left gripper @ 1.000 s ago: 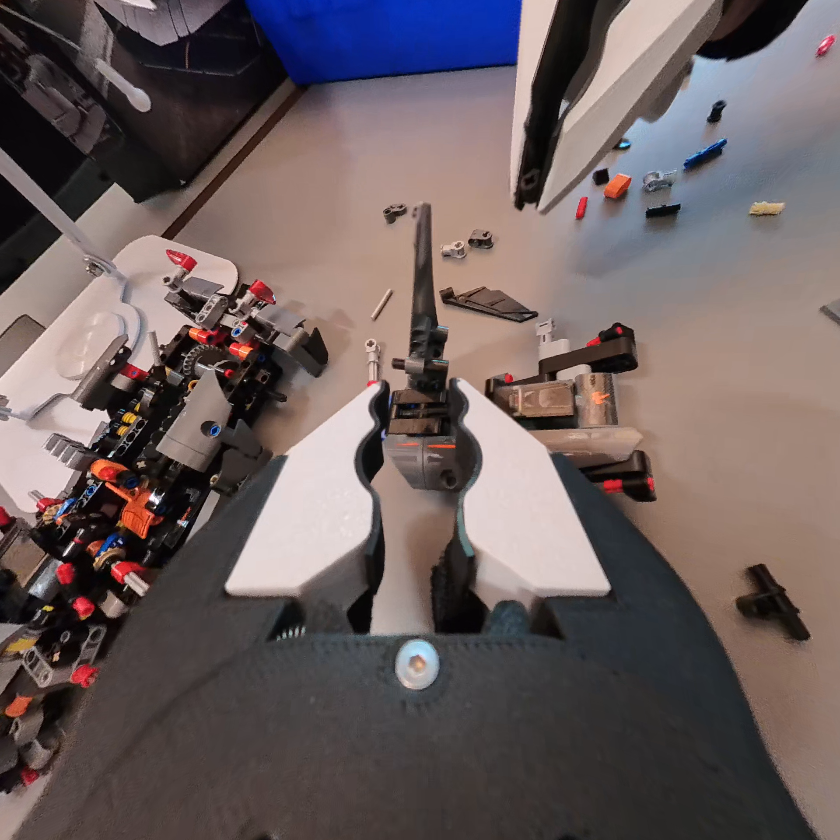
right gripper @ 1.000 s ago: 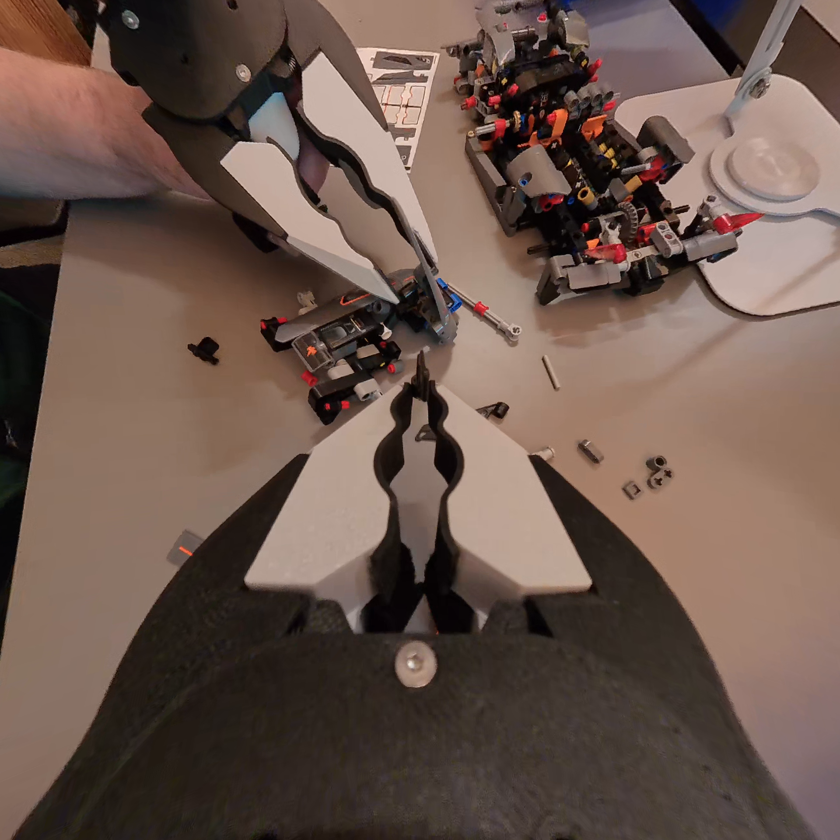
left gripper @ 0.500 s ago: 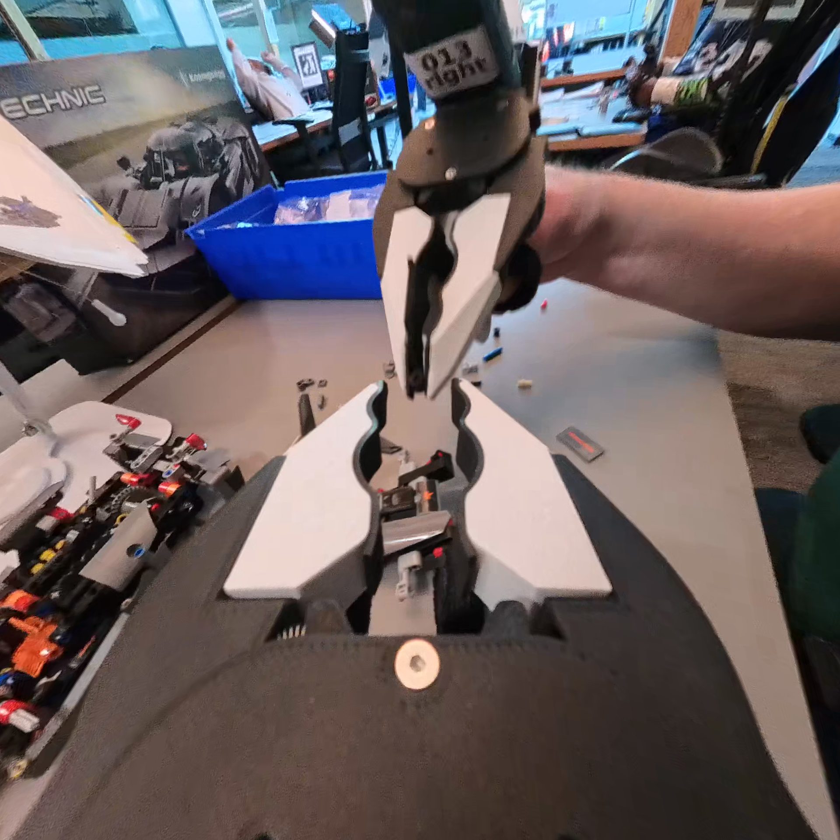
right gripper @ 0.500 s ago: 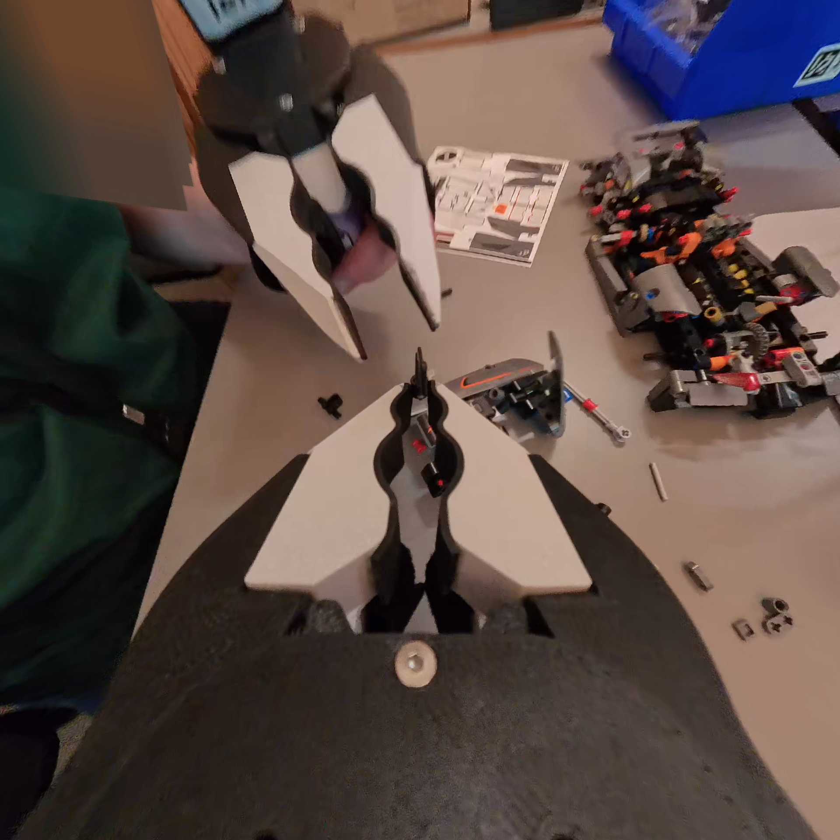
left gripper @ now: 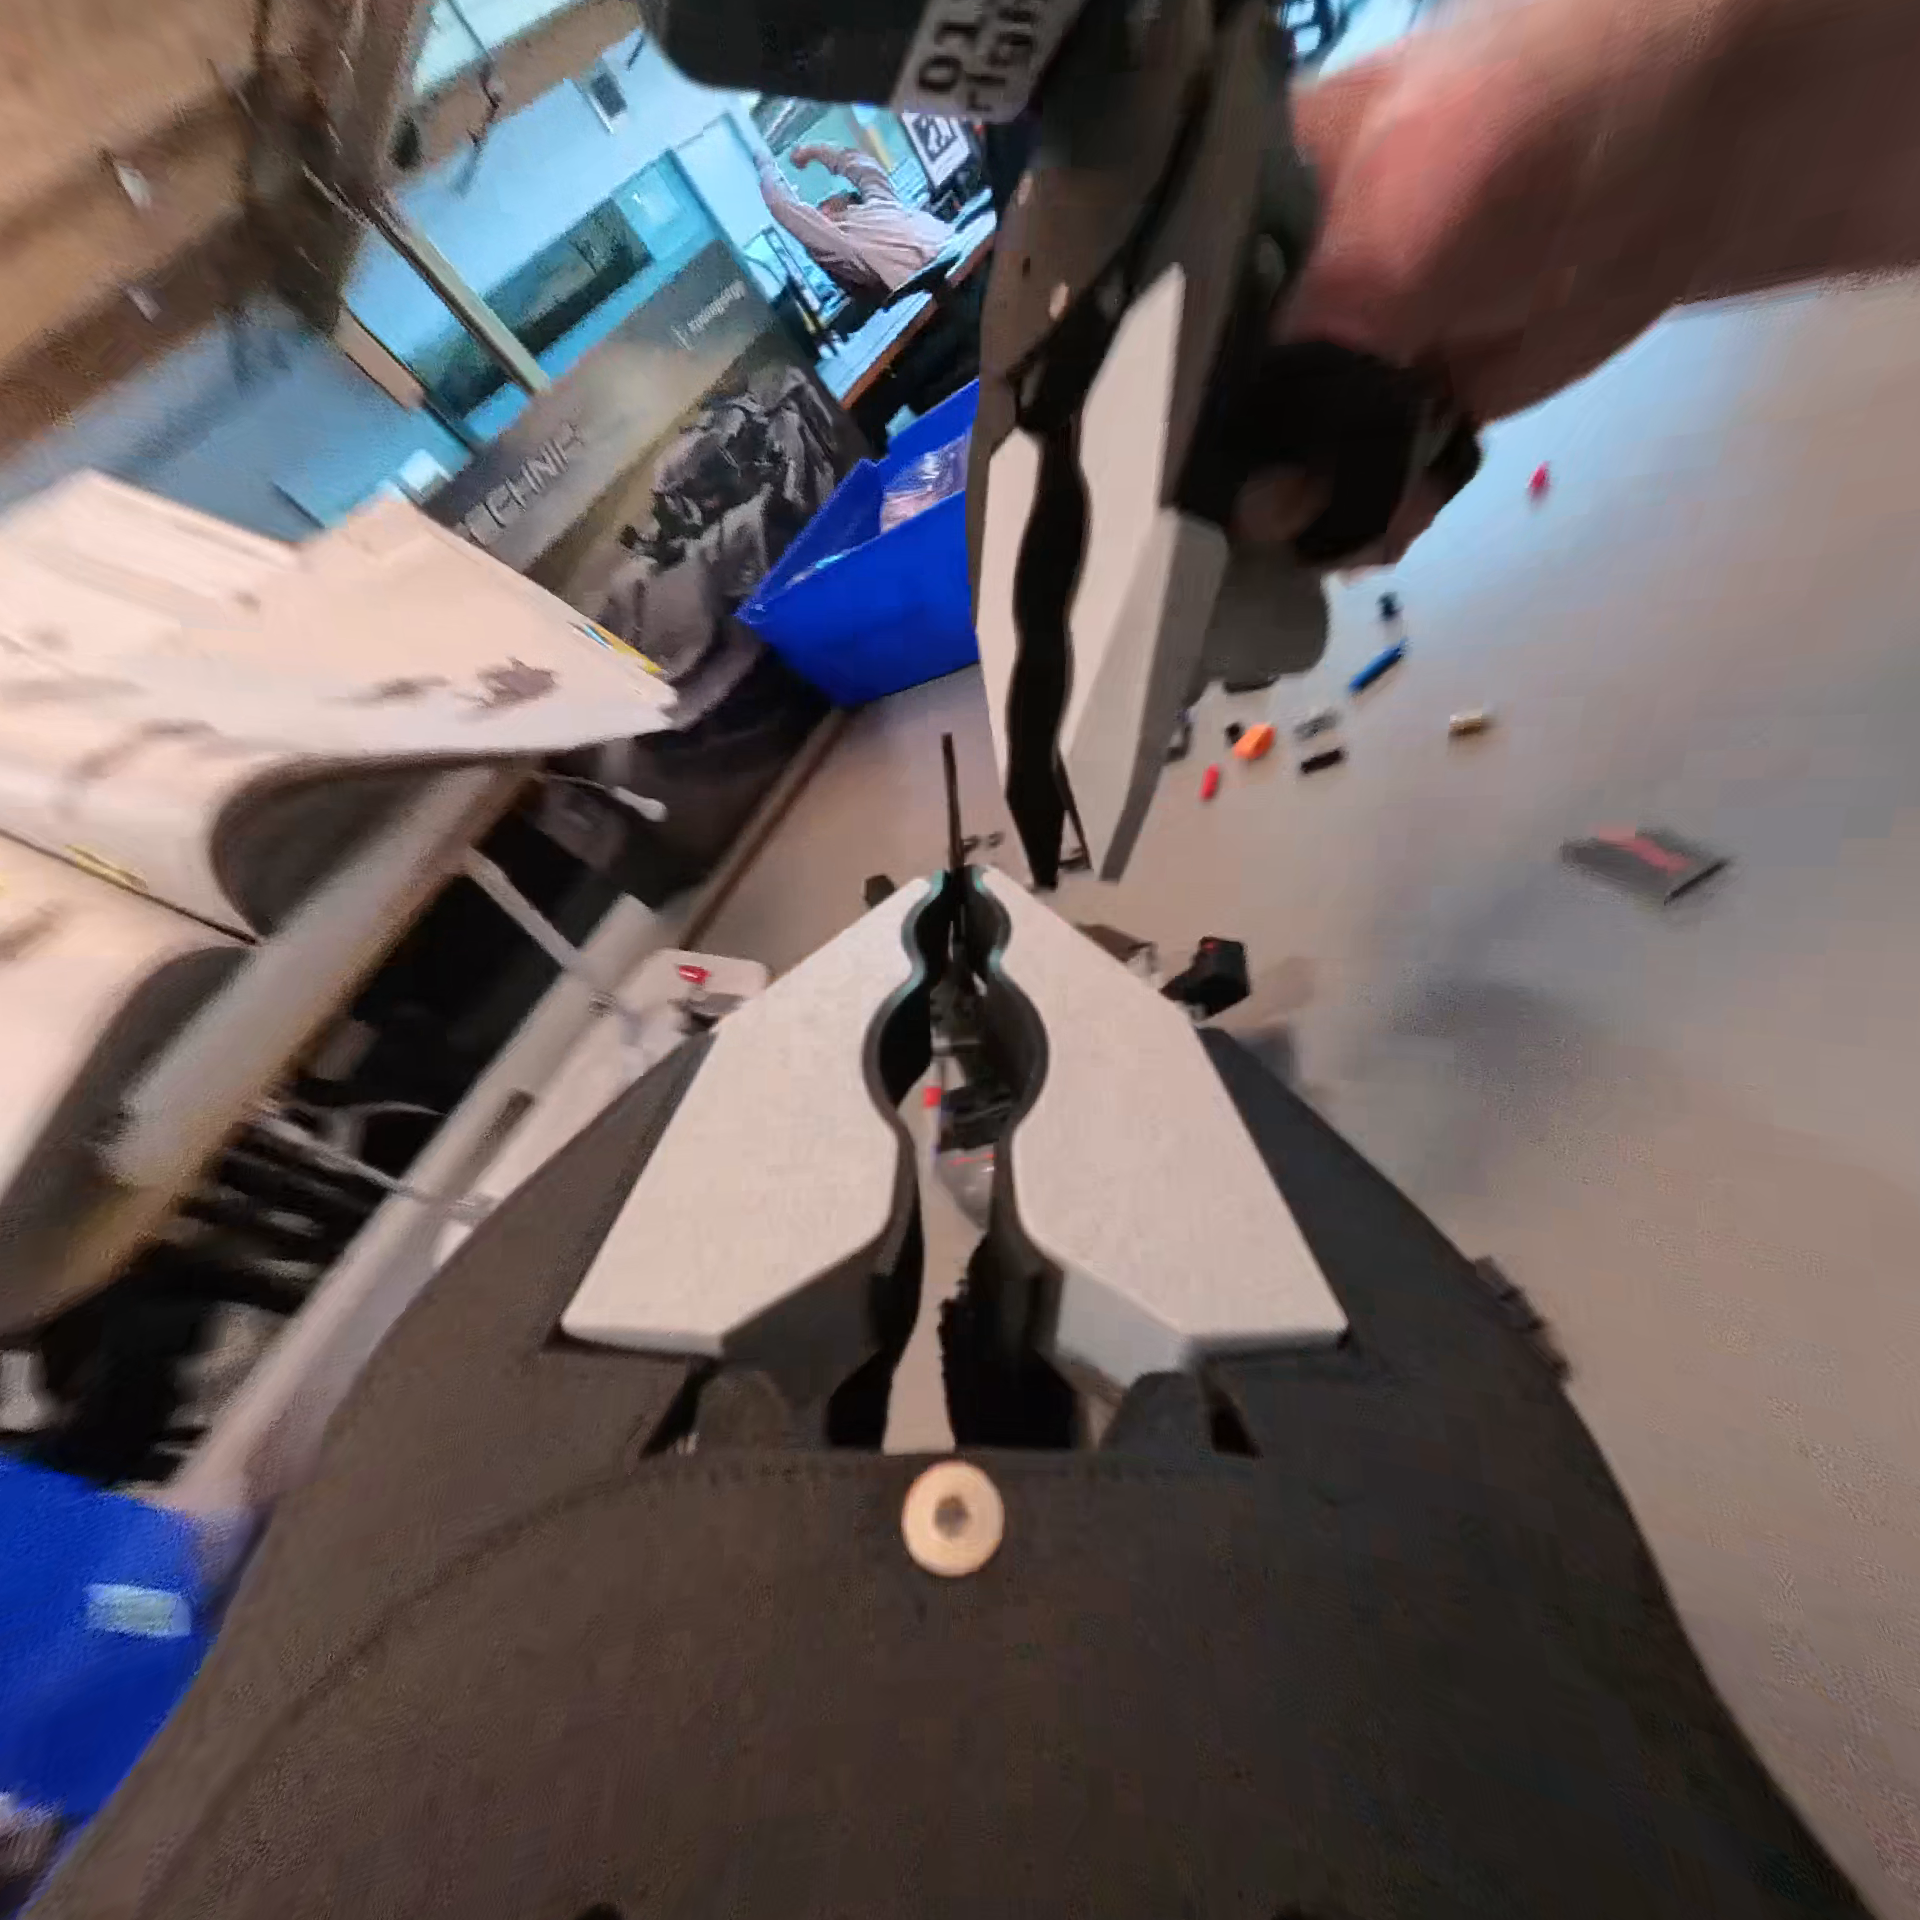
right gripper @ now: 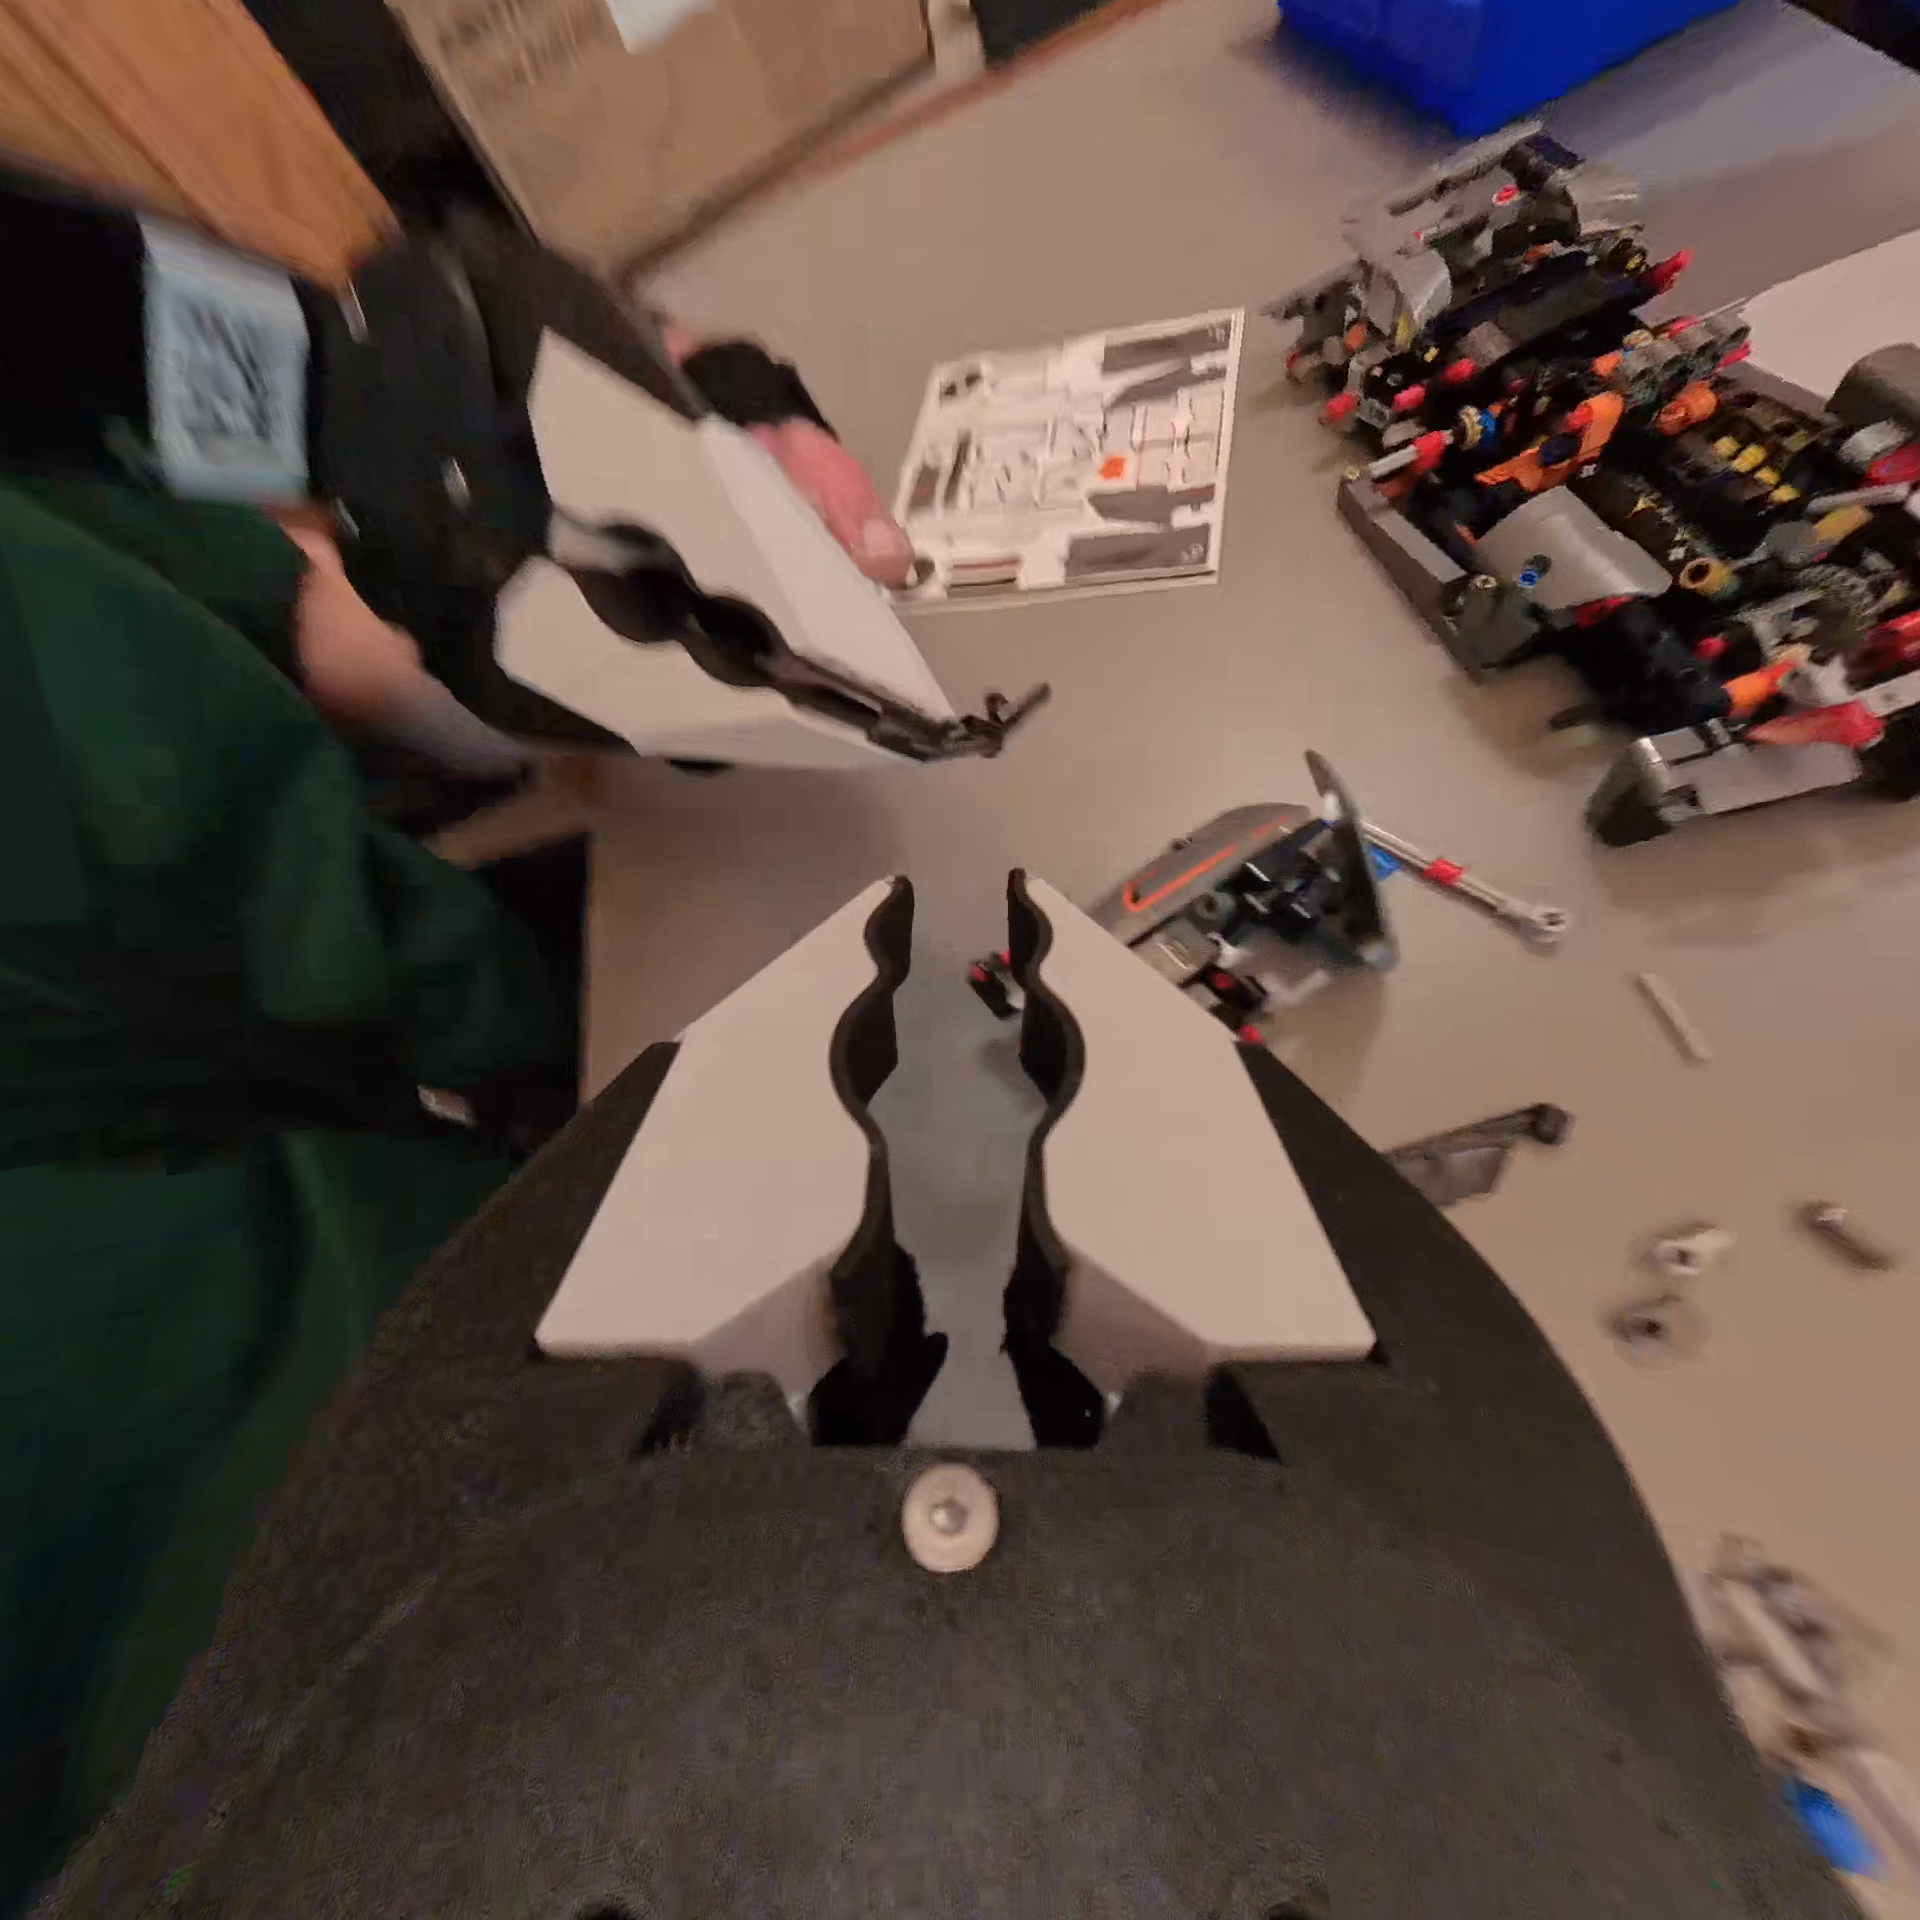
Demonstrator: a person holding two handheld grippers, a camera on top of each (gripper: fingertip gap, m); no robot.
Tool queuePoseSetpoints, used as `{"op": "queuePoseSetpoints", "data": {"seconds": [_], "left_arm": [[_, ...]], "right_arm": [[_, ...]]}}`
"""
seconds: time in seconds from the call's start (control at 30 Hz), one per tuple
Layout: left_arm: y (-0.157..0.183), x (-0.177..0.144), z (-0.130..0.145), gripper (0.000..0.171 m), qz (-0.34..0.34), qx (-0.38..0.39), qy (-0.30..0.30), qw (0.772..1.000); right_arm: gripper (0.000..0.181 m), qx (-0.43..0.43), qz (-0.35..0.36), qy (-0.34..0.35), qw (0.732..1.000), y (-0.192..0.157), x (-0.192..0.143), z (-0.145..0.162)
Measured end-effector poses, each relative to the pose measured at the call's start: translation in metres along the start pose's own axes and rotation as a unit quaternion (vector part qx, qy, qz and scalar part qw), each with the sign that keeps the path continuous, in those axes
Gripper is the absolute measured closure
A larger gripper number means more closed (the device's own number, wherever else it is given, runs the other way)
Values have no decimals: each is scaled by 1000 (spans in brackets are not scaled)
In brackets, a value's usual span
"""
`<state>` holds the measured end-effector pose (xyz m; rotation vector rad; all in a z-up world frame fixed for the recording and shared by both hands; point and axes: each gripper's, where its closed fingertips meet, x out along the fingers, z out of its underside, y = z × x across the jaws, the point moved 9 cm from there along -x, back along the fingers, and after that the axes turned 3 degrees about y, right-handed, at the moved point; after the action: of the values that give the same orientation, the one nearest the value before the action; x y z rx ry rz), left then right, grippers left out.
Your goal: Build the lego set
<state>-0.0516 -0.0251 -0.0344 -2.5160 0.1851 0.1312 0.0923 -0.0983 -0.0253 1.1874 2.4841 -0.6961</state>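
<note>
My left gripper (left gripper: 961,881) is shut on a long thin black lego piece (left gripper: 948,800) whose end sticks out past the tips. In the right wrist view the left gripper (right gripper: 935,727) is raised at the upper left, with the black piece (right gripper: 987,717) along its jaws. My right gripper (right gripper: 956,883) is open and empty above the grey table (right gripper: 1039,260). It hangs close above and right of the left tips in the left wrist view (left gripper: 1075,868). A grey sub-assembly with an orange stripe (right gripper: 1247,894) lies on the table just right of the right gripper. Both views are blurred.
The large car chassis (right gripper: 1610,499) stands at the right and a sticker sheet (right gripper: 1081,457) lies behind. A blue bin (left gripper: 873,603) stands at the table's far edge. Loose parts (right gripper: 1662,1247), a black panel (right gripper: 1475,1153) and a grey axle (right gripper: 1673,1018) lie right. A green sleeve (right gripper: 208,935) fills the left.
The black piece has passed from my right gripper to my left: the right jaws opened and the left jaws shut on it. The left gripper has also tilted sideways.
</note>
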Motion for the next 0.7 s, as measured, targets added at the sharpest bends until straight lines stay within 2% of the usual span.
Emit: {"op": "queuePoseSetpoints", "data": {"seconds": [0.1, 0.23, 0.3, 0.5, 0.53, 0.57, 0.7], "left_arm": [[0, 0, -1, 171, -32, 110, -8, 993], [-2, -1, -3, 171, -44, 204, -2, 978], [-3, -1, 0, 171, -48, 235, -6, 971], [-7, -2, 4, 171, -51, 270, 1, 961], [-8, -3, 4, 171, -51, 271, 5, 961], [-8, -3, 4, 171, -51, 269, 6, 962], [-7, -3, 4, 171, -52, 266, 10, 962]], "right_arm": [[149, 71, -31, 57, 995, -8, -3, -3], [152, 102, -43, 121, 986, -12, -5, -13], [154, 91, 2, 118, 989, -12, -6, -16], [170, 35, 74, 88, 993, -19, 0, -26], [167, 20, 83, 84, 993, -20, 1, -27], [164, 12, 78, 80, 994, -22, 3, -27], [172, 7, 82, 63, 995, -18, 5, -27]]}}
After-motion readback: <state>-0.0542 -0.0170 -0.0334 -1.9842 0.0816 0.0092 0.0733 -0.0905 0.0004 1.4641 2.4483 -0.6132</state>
